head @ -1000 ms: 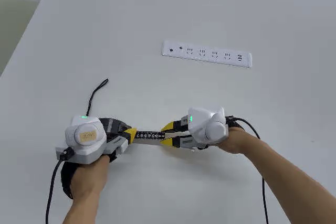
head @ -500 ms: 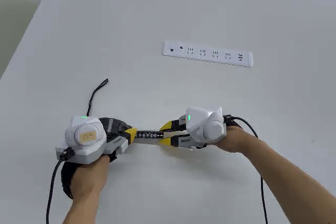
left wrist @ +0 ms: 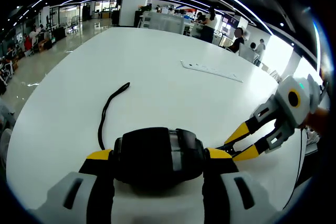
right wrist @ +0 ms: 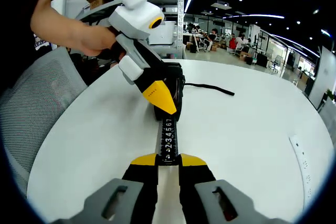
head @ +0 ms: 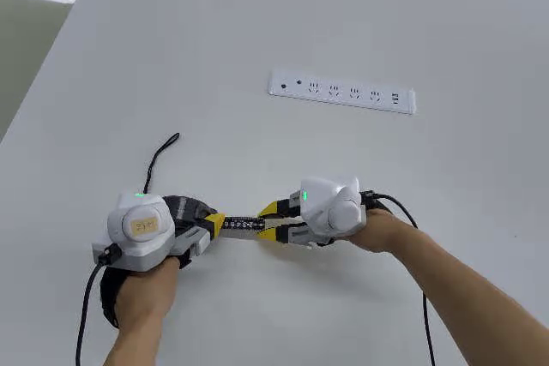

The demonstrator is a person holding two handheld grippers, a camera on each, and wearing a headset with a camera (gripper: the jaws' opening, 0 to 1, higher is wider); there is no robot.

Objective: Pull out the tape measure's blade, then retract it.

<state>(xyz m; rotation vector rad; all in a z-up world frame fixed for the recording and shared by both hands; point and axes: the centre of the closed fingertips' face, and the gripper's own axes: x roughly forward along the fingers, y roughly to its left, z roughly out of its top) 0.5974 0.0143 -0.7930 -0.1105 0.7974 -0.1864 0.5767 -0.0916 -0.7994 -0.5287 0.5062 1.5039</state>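
My left gripper (left wrist: 160,155) clamps the black round tape-measure case (right wrist: 170,85), anchoring it at left — my right gripper (right wrist: 168,159) pinches the dark numbered blade (right wrist: 168,137) so it can pull rightward.

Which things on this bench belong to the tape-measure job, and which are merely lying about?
In the job: black round tape measure case, clamped in the left gripper; its narrow dark numbered blade, pinched by the right gripper.
Lying about: long white plastic power strip, farther back on the white table.
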